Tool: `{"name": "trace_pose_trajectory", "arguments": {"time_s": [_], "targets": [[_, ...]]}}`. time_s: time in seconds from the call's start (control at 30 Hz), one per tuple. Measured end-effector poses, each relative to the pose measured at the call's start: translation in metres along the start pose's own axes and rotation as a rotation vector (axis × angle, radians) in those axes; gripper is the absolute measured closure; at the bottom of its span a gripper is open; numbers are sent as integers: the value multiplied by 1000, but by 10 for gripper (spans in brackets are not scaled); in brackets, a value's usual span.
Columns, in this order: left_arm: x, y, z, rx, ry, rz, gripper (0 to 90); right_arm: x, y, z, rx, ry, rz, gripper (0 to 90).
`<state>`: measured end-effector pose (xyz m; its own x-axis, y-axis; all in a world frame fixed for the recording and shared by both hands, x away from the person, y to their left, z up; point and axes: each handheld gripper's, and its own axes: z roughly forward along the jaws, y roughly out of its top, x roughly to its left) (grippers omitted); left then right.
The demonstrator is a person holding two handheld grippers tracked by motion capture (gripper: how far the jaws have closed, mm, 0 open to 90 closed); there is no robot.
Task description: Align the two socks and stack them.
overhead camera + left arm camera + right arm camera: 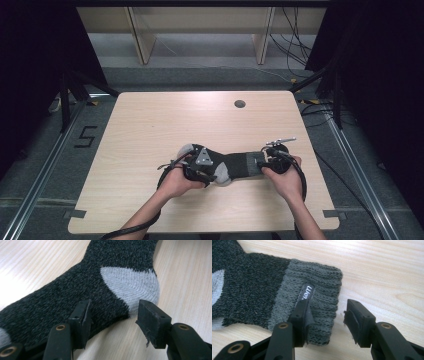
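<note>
Near the front edge of the tabletop point(150, 120), I am watching a dark grey sock point(240, 164) lying flat, stretched sideways between my two hands. My left tongs point(113, 315) are standing partly open at the sock's heel end: one pad is resting on the dark knit beside the light grey heel patch point(130, 286), the other is standing clear over bare wood, so nothing is being pinched. In the high view the left tongs point(210, 170) are sitting over the heel and the toe is poking out beyond them to the left.

My right tongs point(327, 315) are also standing partly open at the ribbed cuff point(317, 290). One pad is lying on the cuff just below a small black label point(307, 292) with white lettering, the other is hanging off the cuff's edge above the tabletop, and the knit is lying slack with no grip on it. From above, the right tongs point(267, 160) are sitting at the cuff end, with both cables trailing back toward me.
</note>
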<state>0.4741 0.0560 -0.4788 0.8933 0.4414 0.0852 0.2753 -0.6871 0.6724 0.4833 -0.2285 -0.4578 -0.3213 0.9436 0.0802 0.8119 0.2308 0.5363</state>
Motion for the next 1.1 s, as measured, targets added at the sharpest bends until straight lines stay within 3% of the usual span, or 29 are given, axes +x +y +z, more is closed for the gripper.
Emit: {"name": "trace_pose_trajectory", "arguments": {"time_s": [0.03,0.1,0.13,0.17,0.27,0.3,0.43,0.47,0.57,0.6,0.77,0.83,0.97,1.03,1.07,1.1], "targets": [[0,0,0,7,-3,24,448,-1,1,1,3,6,-7,576],[0,0,1,5,-6,19,449,1,1,0,23,10,15,588],[1,0,2,3,-12,18,453,-1,2,2,6,17,-20,603],[2,0,4,0,-18,15,463,2,2,2,10,18,8,636],[3,-1,6,5,-25,5,538,4,1,3,24,23,9,666],[3,0,6,19,-16,26,565,3,1,4,21,31,-3,700],[1,1,6,6,3,16,644,1,1,4,12,36,-21,771],[1,1,6,8,3,13,712,2,3,2,13,28,-28,791],[-1,2,2,-1,19,33,752,2,4,-1,6,31,-25,798],[-2,3,1,-6,23,36,760,5,4,-3,15,37,1,799],[-3,12,-10,-36,30,59,808,4,7,-12,-17,31,-26,796],[-5,18,-15,-57,28,68,808,5,9,-16,-12,37,-6,796],[-6,18,-8,-32,19,71,776,6,11,-21,-14,39,-15,798],[-5,16,-5,-35,32,51,666,4,11,-21,-24,21,-17,799],[-5,15,-4,-33,27,32,609,6,11,-21,-20,30,17,799],[-5,14,-3,-33,17,23,574,3,11,-23,-22,28,-16,799]]}}
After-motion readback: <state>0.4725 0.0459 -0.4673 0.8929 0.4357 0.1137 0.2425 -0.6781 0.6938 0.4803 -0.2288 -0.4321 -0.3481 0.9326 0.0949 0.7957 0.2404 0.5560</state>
